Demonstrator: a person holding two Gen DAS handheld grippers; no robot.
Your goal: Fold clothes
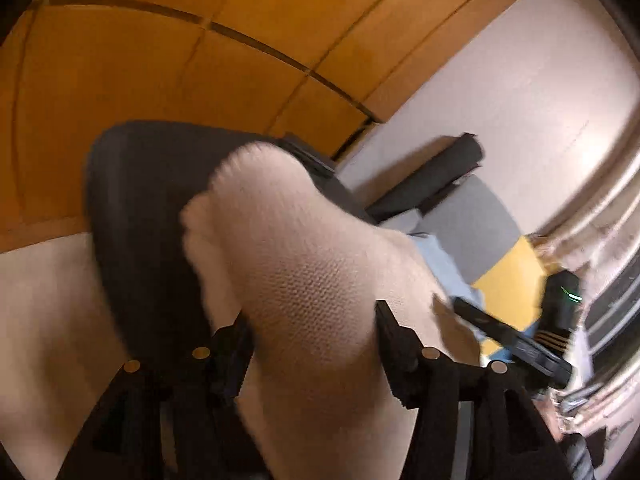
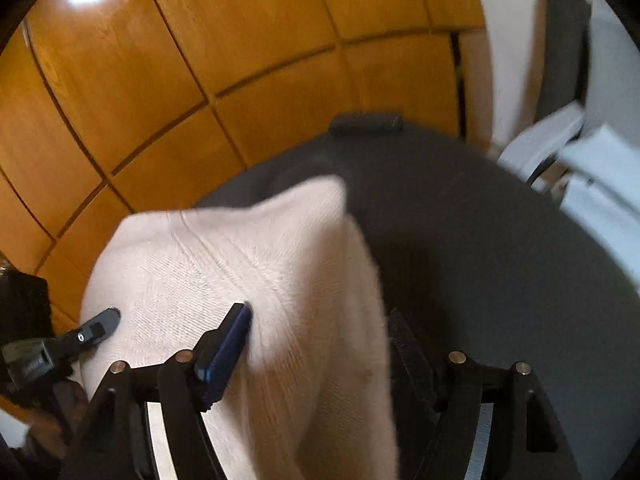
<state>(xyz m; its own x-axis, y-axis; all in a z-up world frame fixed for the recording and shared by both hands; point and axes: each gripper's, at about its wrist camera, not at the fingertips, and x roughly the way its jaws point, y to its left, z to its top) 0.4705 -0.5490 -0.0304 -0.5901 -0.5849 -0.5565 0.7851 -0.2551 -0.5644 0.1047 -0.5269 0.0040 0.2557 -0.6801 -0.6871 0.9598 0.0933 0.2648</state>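
A white knitted sock (image 1: 304, 248) lies over a dark grey round seat (image 1: 132, 208). My left gripper (image 1: 312, 322) stands wide with the sock filling the gap between its fingers; I see no pinch in the cloth. In the right wrist view the same sock (image 2: 224, 264) spreads across the seat (image 2: 480, 240). My right gripper (image 2: 320, 326) is open over it, its blue pad (image 2: 228, 344) resting on top of the cloth, which runs out past it to the left. A left gripper fingertip (image 2: 102, 322) touches the sock's left edge.
Orange-brown wooden floor (image 2: 200, 60) surrounds the seat. White fabric (image 1: 44, 304) lies at the lower left. Light blue cloth (image 1: 436, 256), a grey and yellow surface (image 1: 508, 280) and a dark rolled item (image 1: 440, 172) sit to the right, against a white wall (image 1: 500, 92).
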